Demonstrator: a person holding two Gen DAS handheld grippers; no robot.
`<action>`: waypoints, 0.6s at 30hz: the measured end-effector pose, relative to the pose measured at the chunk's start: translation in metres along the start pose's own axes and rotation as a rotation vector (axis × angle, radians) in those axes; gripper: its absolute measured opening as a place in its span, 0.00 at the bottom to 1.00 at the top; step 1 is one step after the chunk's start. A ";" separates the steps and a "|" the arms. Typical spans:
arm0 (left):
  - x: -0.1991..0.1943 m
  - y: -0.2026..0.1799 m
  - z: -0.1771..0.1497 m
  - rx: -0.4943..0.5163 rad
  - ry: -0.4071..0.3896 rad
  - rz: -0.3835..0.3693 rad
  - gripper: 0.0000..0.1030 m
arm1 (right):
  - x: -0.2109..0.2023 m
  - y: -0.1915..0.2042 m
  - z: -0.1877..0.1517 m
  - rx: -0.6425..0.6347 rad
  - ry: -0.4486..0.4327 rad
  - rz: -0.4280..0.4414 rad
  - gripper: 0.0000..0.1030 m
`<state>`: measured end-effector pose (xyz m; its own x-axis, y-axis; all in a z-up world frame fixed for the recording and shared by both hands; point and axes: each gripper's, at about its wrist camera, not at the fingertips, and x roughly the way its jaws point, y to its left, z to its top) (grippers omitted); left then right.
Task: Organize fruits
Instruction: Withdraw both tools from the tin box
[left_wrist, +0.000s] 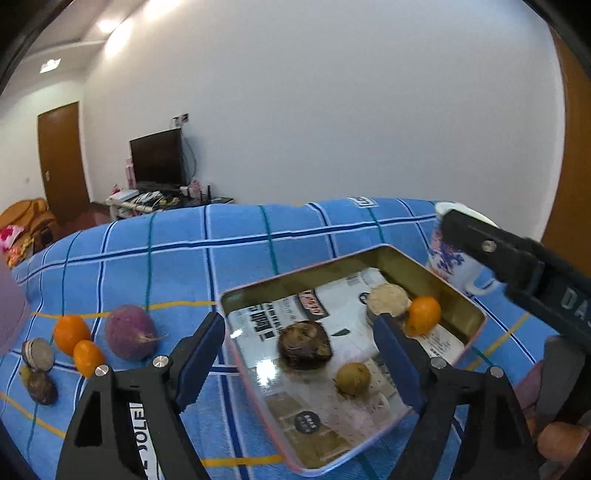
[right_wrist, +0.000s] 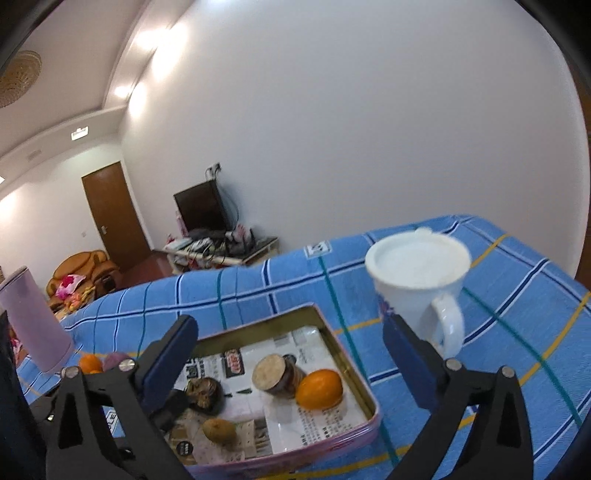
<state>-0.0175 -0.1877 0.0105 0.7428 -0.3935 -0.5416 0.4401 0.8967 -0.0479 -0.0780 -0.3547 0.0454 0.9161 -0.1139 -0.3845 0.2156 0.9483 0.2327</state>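
Observation:
A gold metal tin (left_wrist: 461, 295) lies on the blue checked cloth. It holds a dark brown fruit (left_wrist: 304, 345), a small tan fruit (left_wrist: 352, 378), a round beige item (left_wrist: 388, 299) and an orange (left_wrist: 424, 314). The tin (right_wrist: 354, 369) and its orange (right_wrist: 319, 389) also show in the right wrist view. My left gripper (left_wrist: 299, 358) is open and empty above the tin's near side. My right gripper (right_wrist: 290, 356) is open and empty above the tin. Left of the tin lie two oranges (left_wrist: 71, 332), a purple fruit (left_wrist: 129, 336) and two small dark round items (left_wrist: 38, 353).
A white floral mug (right_wrist: 421, 280) stands right of the tin, close to my right finger. A pink tumbler (right_wrist: 35, 321) stands at the far left. The right gripper's arm (left_wrist: 517, 266) crosses the left wrist view at the right. The cloth's far edge drops off toward a TV stand.

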 end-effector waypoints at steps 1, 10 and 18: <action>0.002 0.002 0.000 -0.008 0.009 0.015 0.81 | -0.002 0.001 0.000 -0.006 -0.012 -0.006 1.00; -0.002 0.023 0.001 -0.001 -0.033 0.213 0.81 | -0.020 0.022 -0.008 -0.076 -0.195 -0.072 1.00; -0.009 0.038 -0.006 -0.006 -0.086 0.302 0.81 | -0.017 0.042 -0.017 -0.158 -0.233 -0.096 1.00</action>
<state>-0.0108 -0.1488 0.0087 0.8798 -0.1246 -0.4588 0.1901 0.9767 0.0993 -0.0905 -0.3075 0.0464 0.9509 -0.2529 -0.1783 0.2664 0.9622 0.0562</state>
